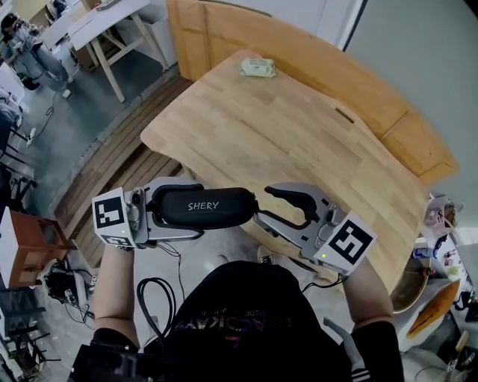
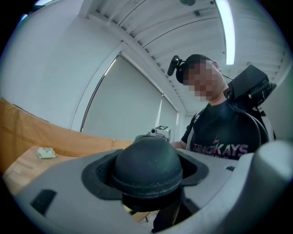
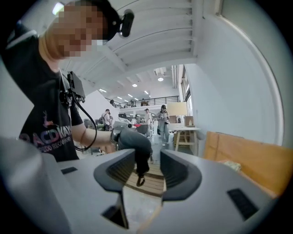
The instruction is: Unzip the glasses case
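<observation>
A black zip-up glasses case (image 1: 205, 207) with white lettering hangs in the air in front of the person's chest, lying level. My left gripper (image 1: 160, 213) is shut on its left end; the left gripper view shows the rounded end of the case (image 2: 147, 167) filling the gap between the jaws. My right gripper (image 1: 263, 207) is at the case's right end, open. In the right gripper view the case (image 3: 132, 139) lies just beyond the jaws. Its black zipper pull (image 3: 139, 171) dangles between the pads, close to the left one, not pinched.
Beyond the hands is a light wooden table (image 1: 299, 127) with a small pale green packet (image 1: 258, 69) near its far edge. A wooden board (image 1: 373, 89) leans behind the table. A white table (image 1: 112, 22) stands at the far left. Black cables hang by the person's left arm.
</observation>
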Demonstrator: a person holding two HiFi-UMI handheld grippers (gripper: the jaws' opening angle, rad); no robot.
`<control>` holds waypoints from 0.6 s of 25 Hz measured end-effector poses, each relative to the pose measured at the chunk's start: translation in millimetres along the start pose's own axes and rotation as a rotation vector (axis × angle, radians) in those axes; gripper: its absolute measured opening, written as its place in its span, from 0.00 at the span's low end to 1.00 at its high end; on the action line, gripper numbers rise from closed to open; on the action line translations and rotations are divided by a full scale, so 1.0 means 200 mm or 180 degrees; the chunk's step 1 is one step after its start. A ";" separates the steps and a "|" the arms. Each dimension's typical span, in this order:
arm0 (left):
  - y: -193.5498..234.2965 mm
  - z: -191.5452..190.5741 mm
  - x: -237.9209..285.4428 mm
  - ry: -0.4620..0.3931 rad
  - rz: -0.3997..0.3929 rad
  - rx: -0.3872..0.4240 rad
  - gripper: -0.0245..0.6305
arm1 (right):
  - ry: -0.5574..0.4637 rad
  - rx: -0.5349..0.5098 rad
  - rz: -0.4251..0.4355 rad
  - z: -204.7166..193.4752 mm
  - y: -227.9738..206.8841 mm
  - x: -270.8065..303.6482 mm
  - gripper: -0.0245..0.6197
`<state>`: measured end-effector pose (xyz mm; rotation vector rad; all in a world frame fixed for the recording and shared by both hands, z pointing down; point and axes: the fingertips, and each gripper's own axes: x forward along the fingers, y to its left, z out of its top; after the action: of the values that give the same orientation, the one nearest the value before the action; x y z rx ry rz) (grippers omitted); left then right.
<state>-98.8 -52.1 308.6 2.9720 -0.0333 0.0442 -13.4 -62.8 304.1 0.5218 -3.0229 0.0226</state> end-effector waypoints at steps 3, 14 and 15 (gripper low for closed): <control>0.01 -0.03 0.04 0.0176 0.0105 0.0154 0.55 | 0.0258 0.0209 0.0335 -0.07 0.03 -0.04 0.53; -0.05 -0.22 0.29 0.0870 -0.0148 0.0407 0.55 | 0.1406 -0.0899 0.0650 -0.31 0.17 0.07 0.59; -0.05 -0.23 0.31 0.0894 -0.0163 0.0418 0.55 | 0.1431 -0.0945 0.0692 -0.32 0.19 0.09 0.59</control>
<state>-38.6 -34.8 354.1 3.0639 0.0843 0.4732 -37.4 -31.7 369.6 0.1350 -2.5623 -0.2561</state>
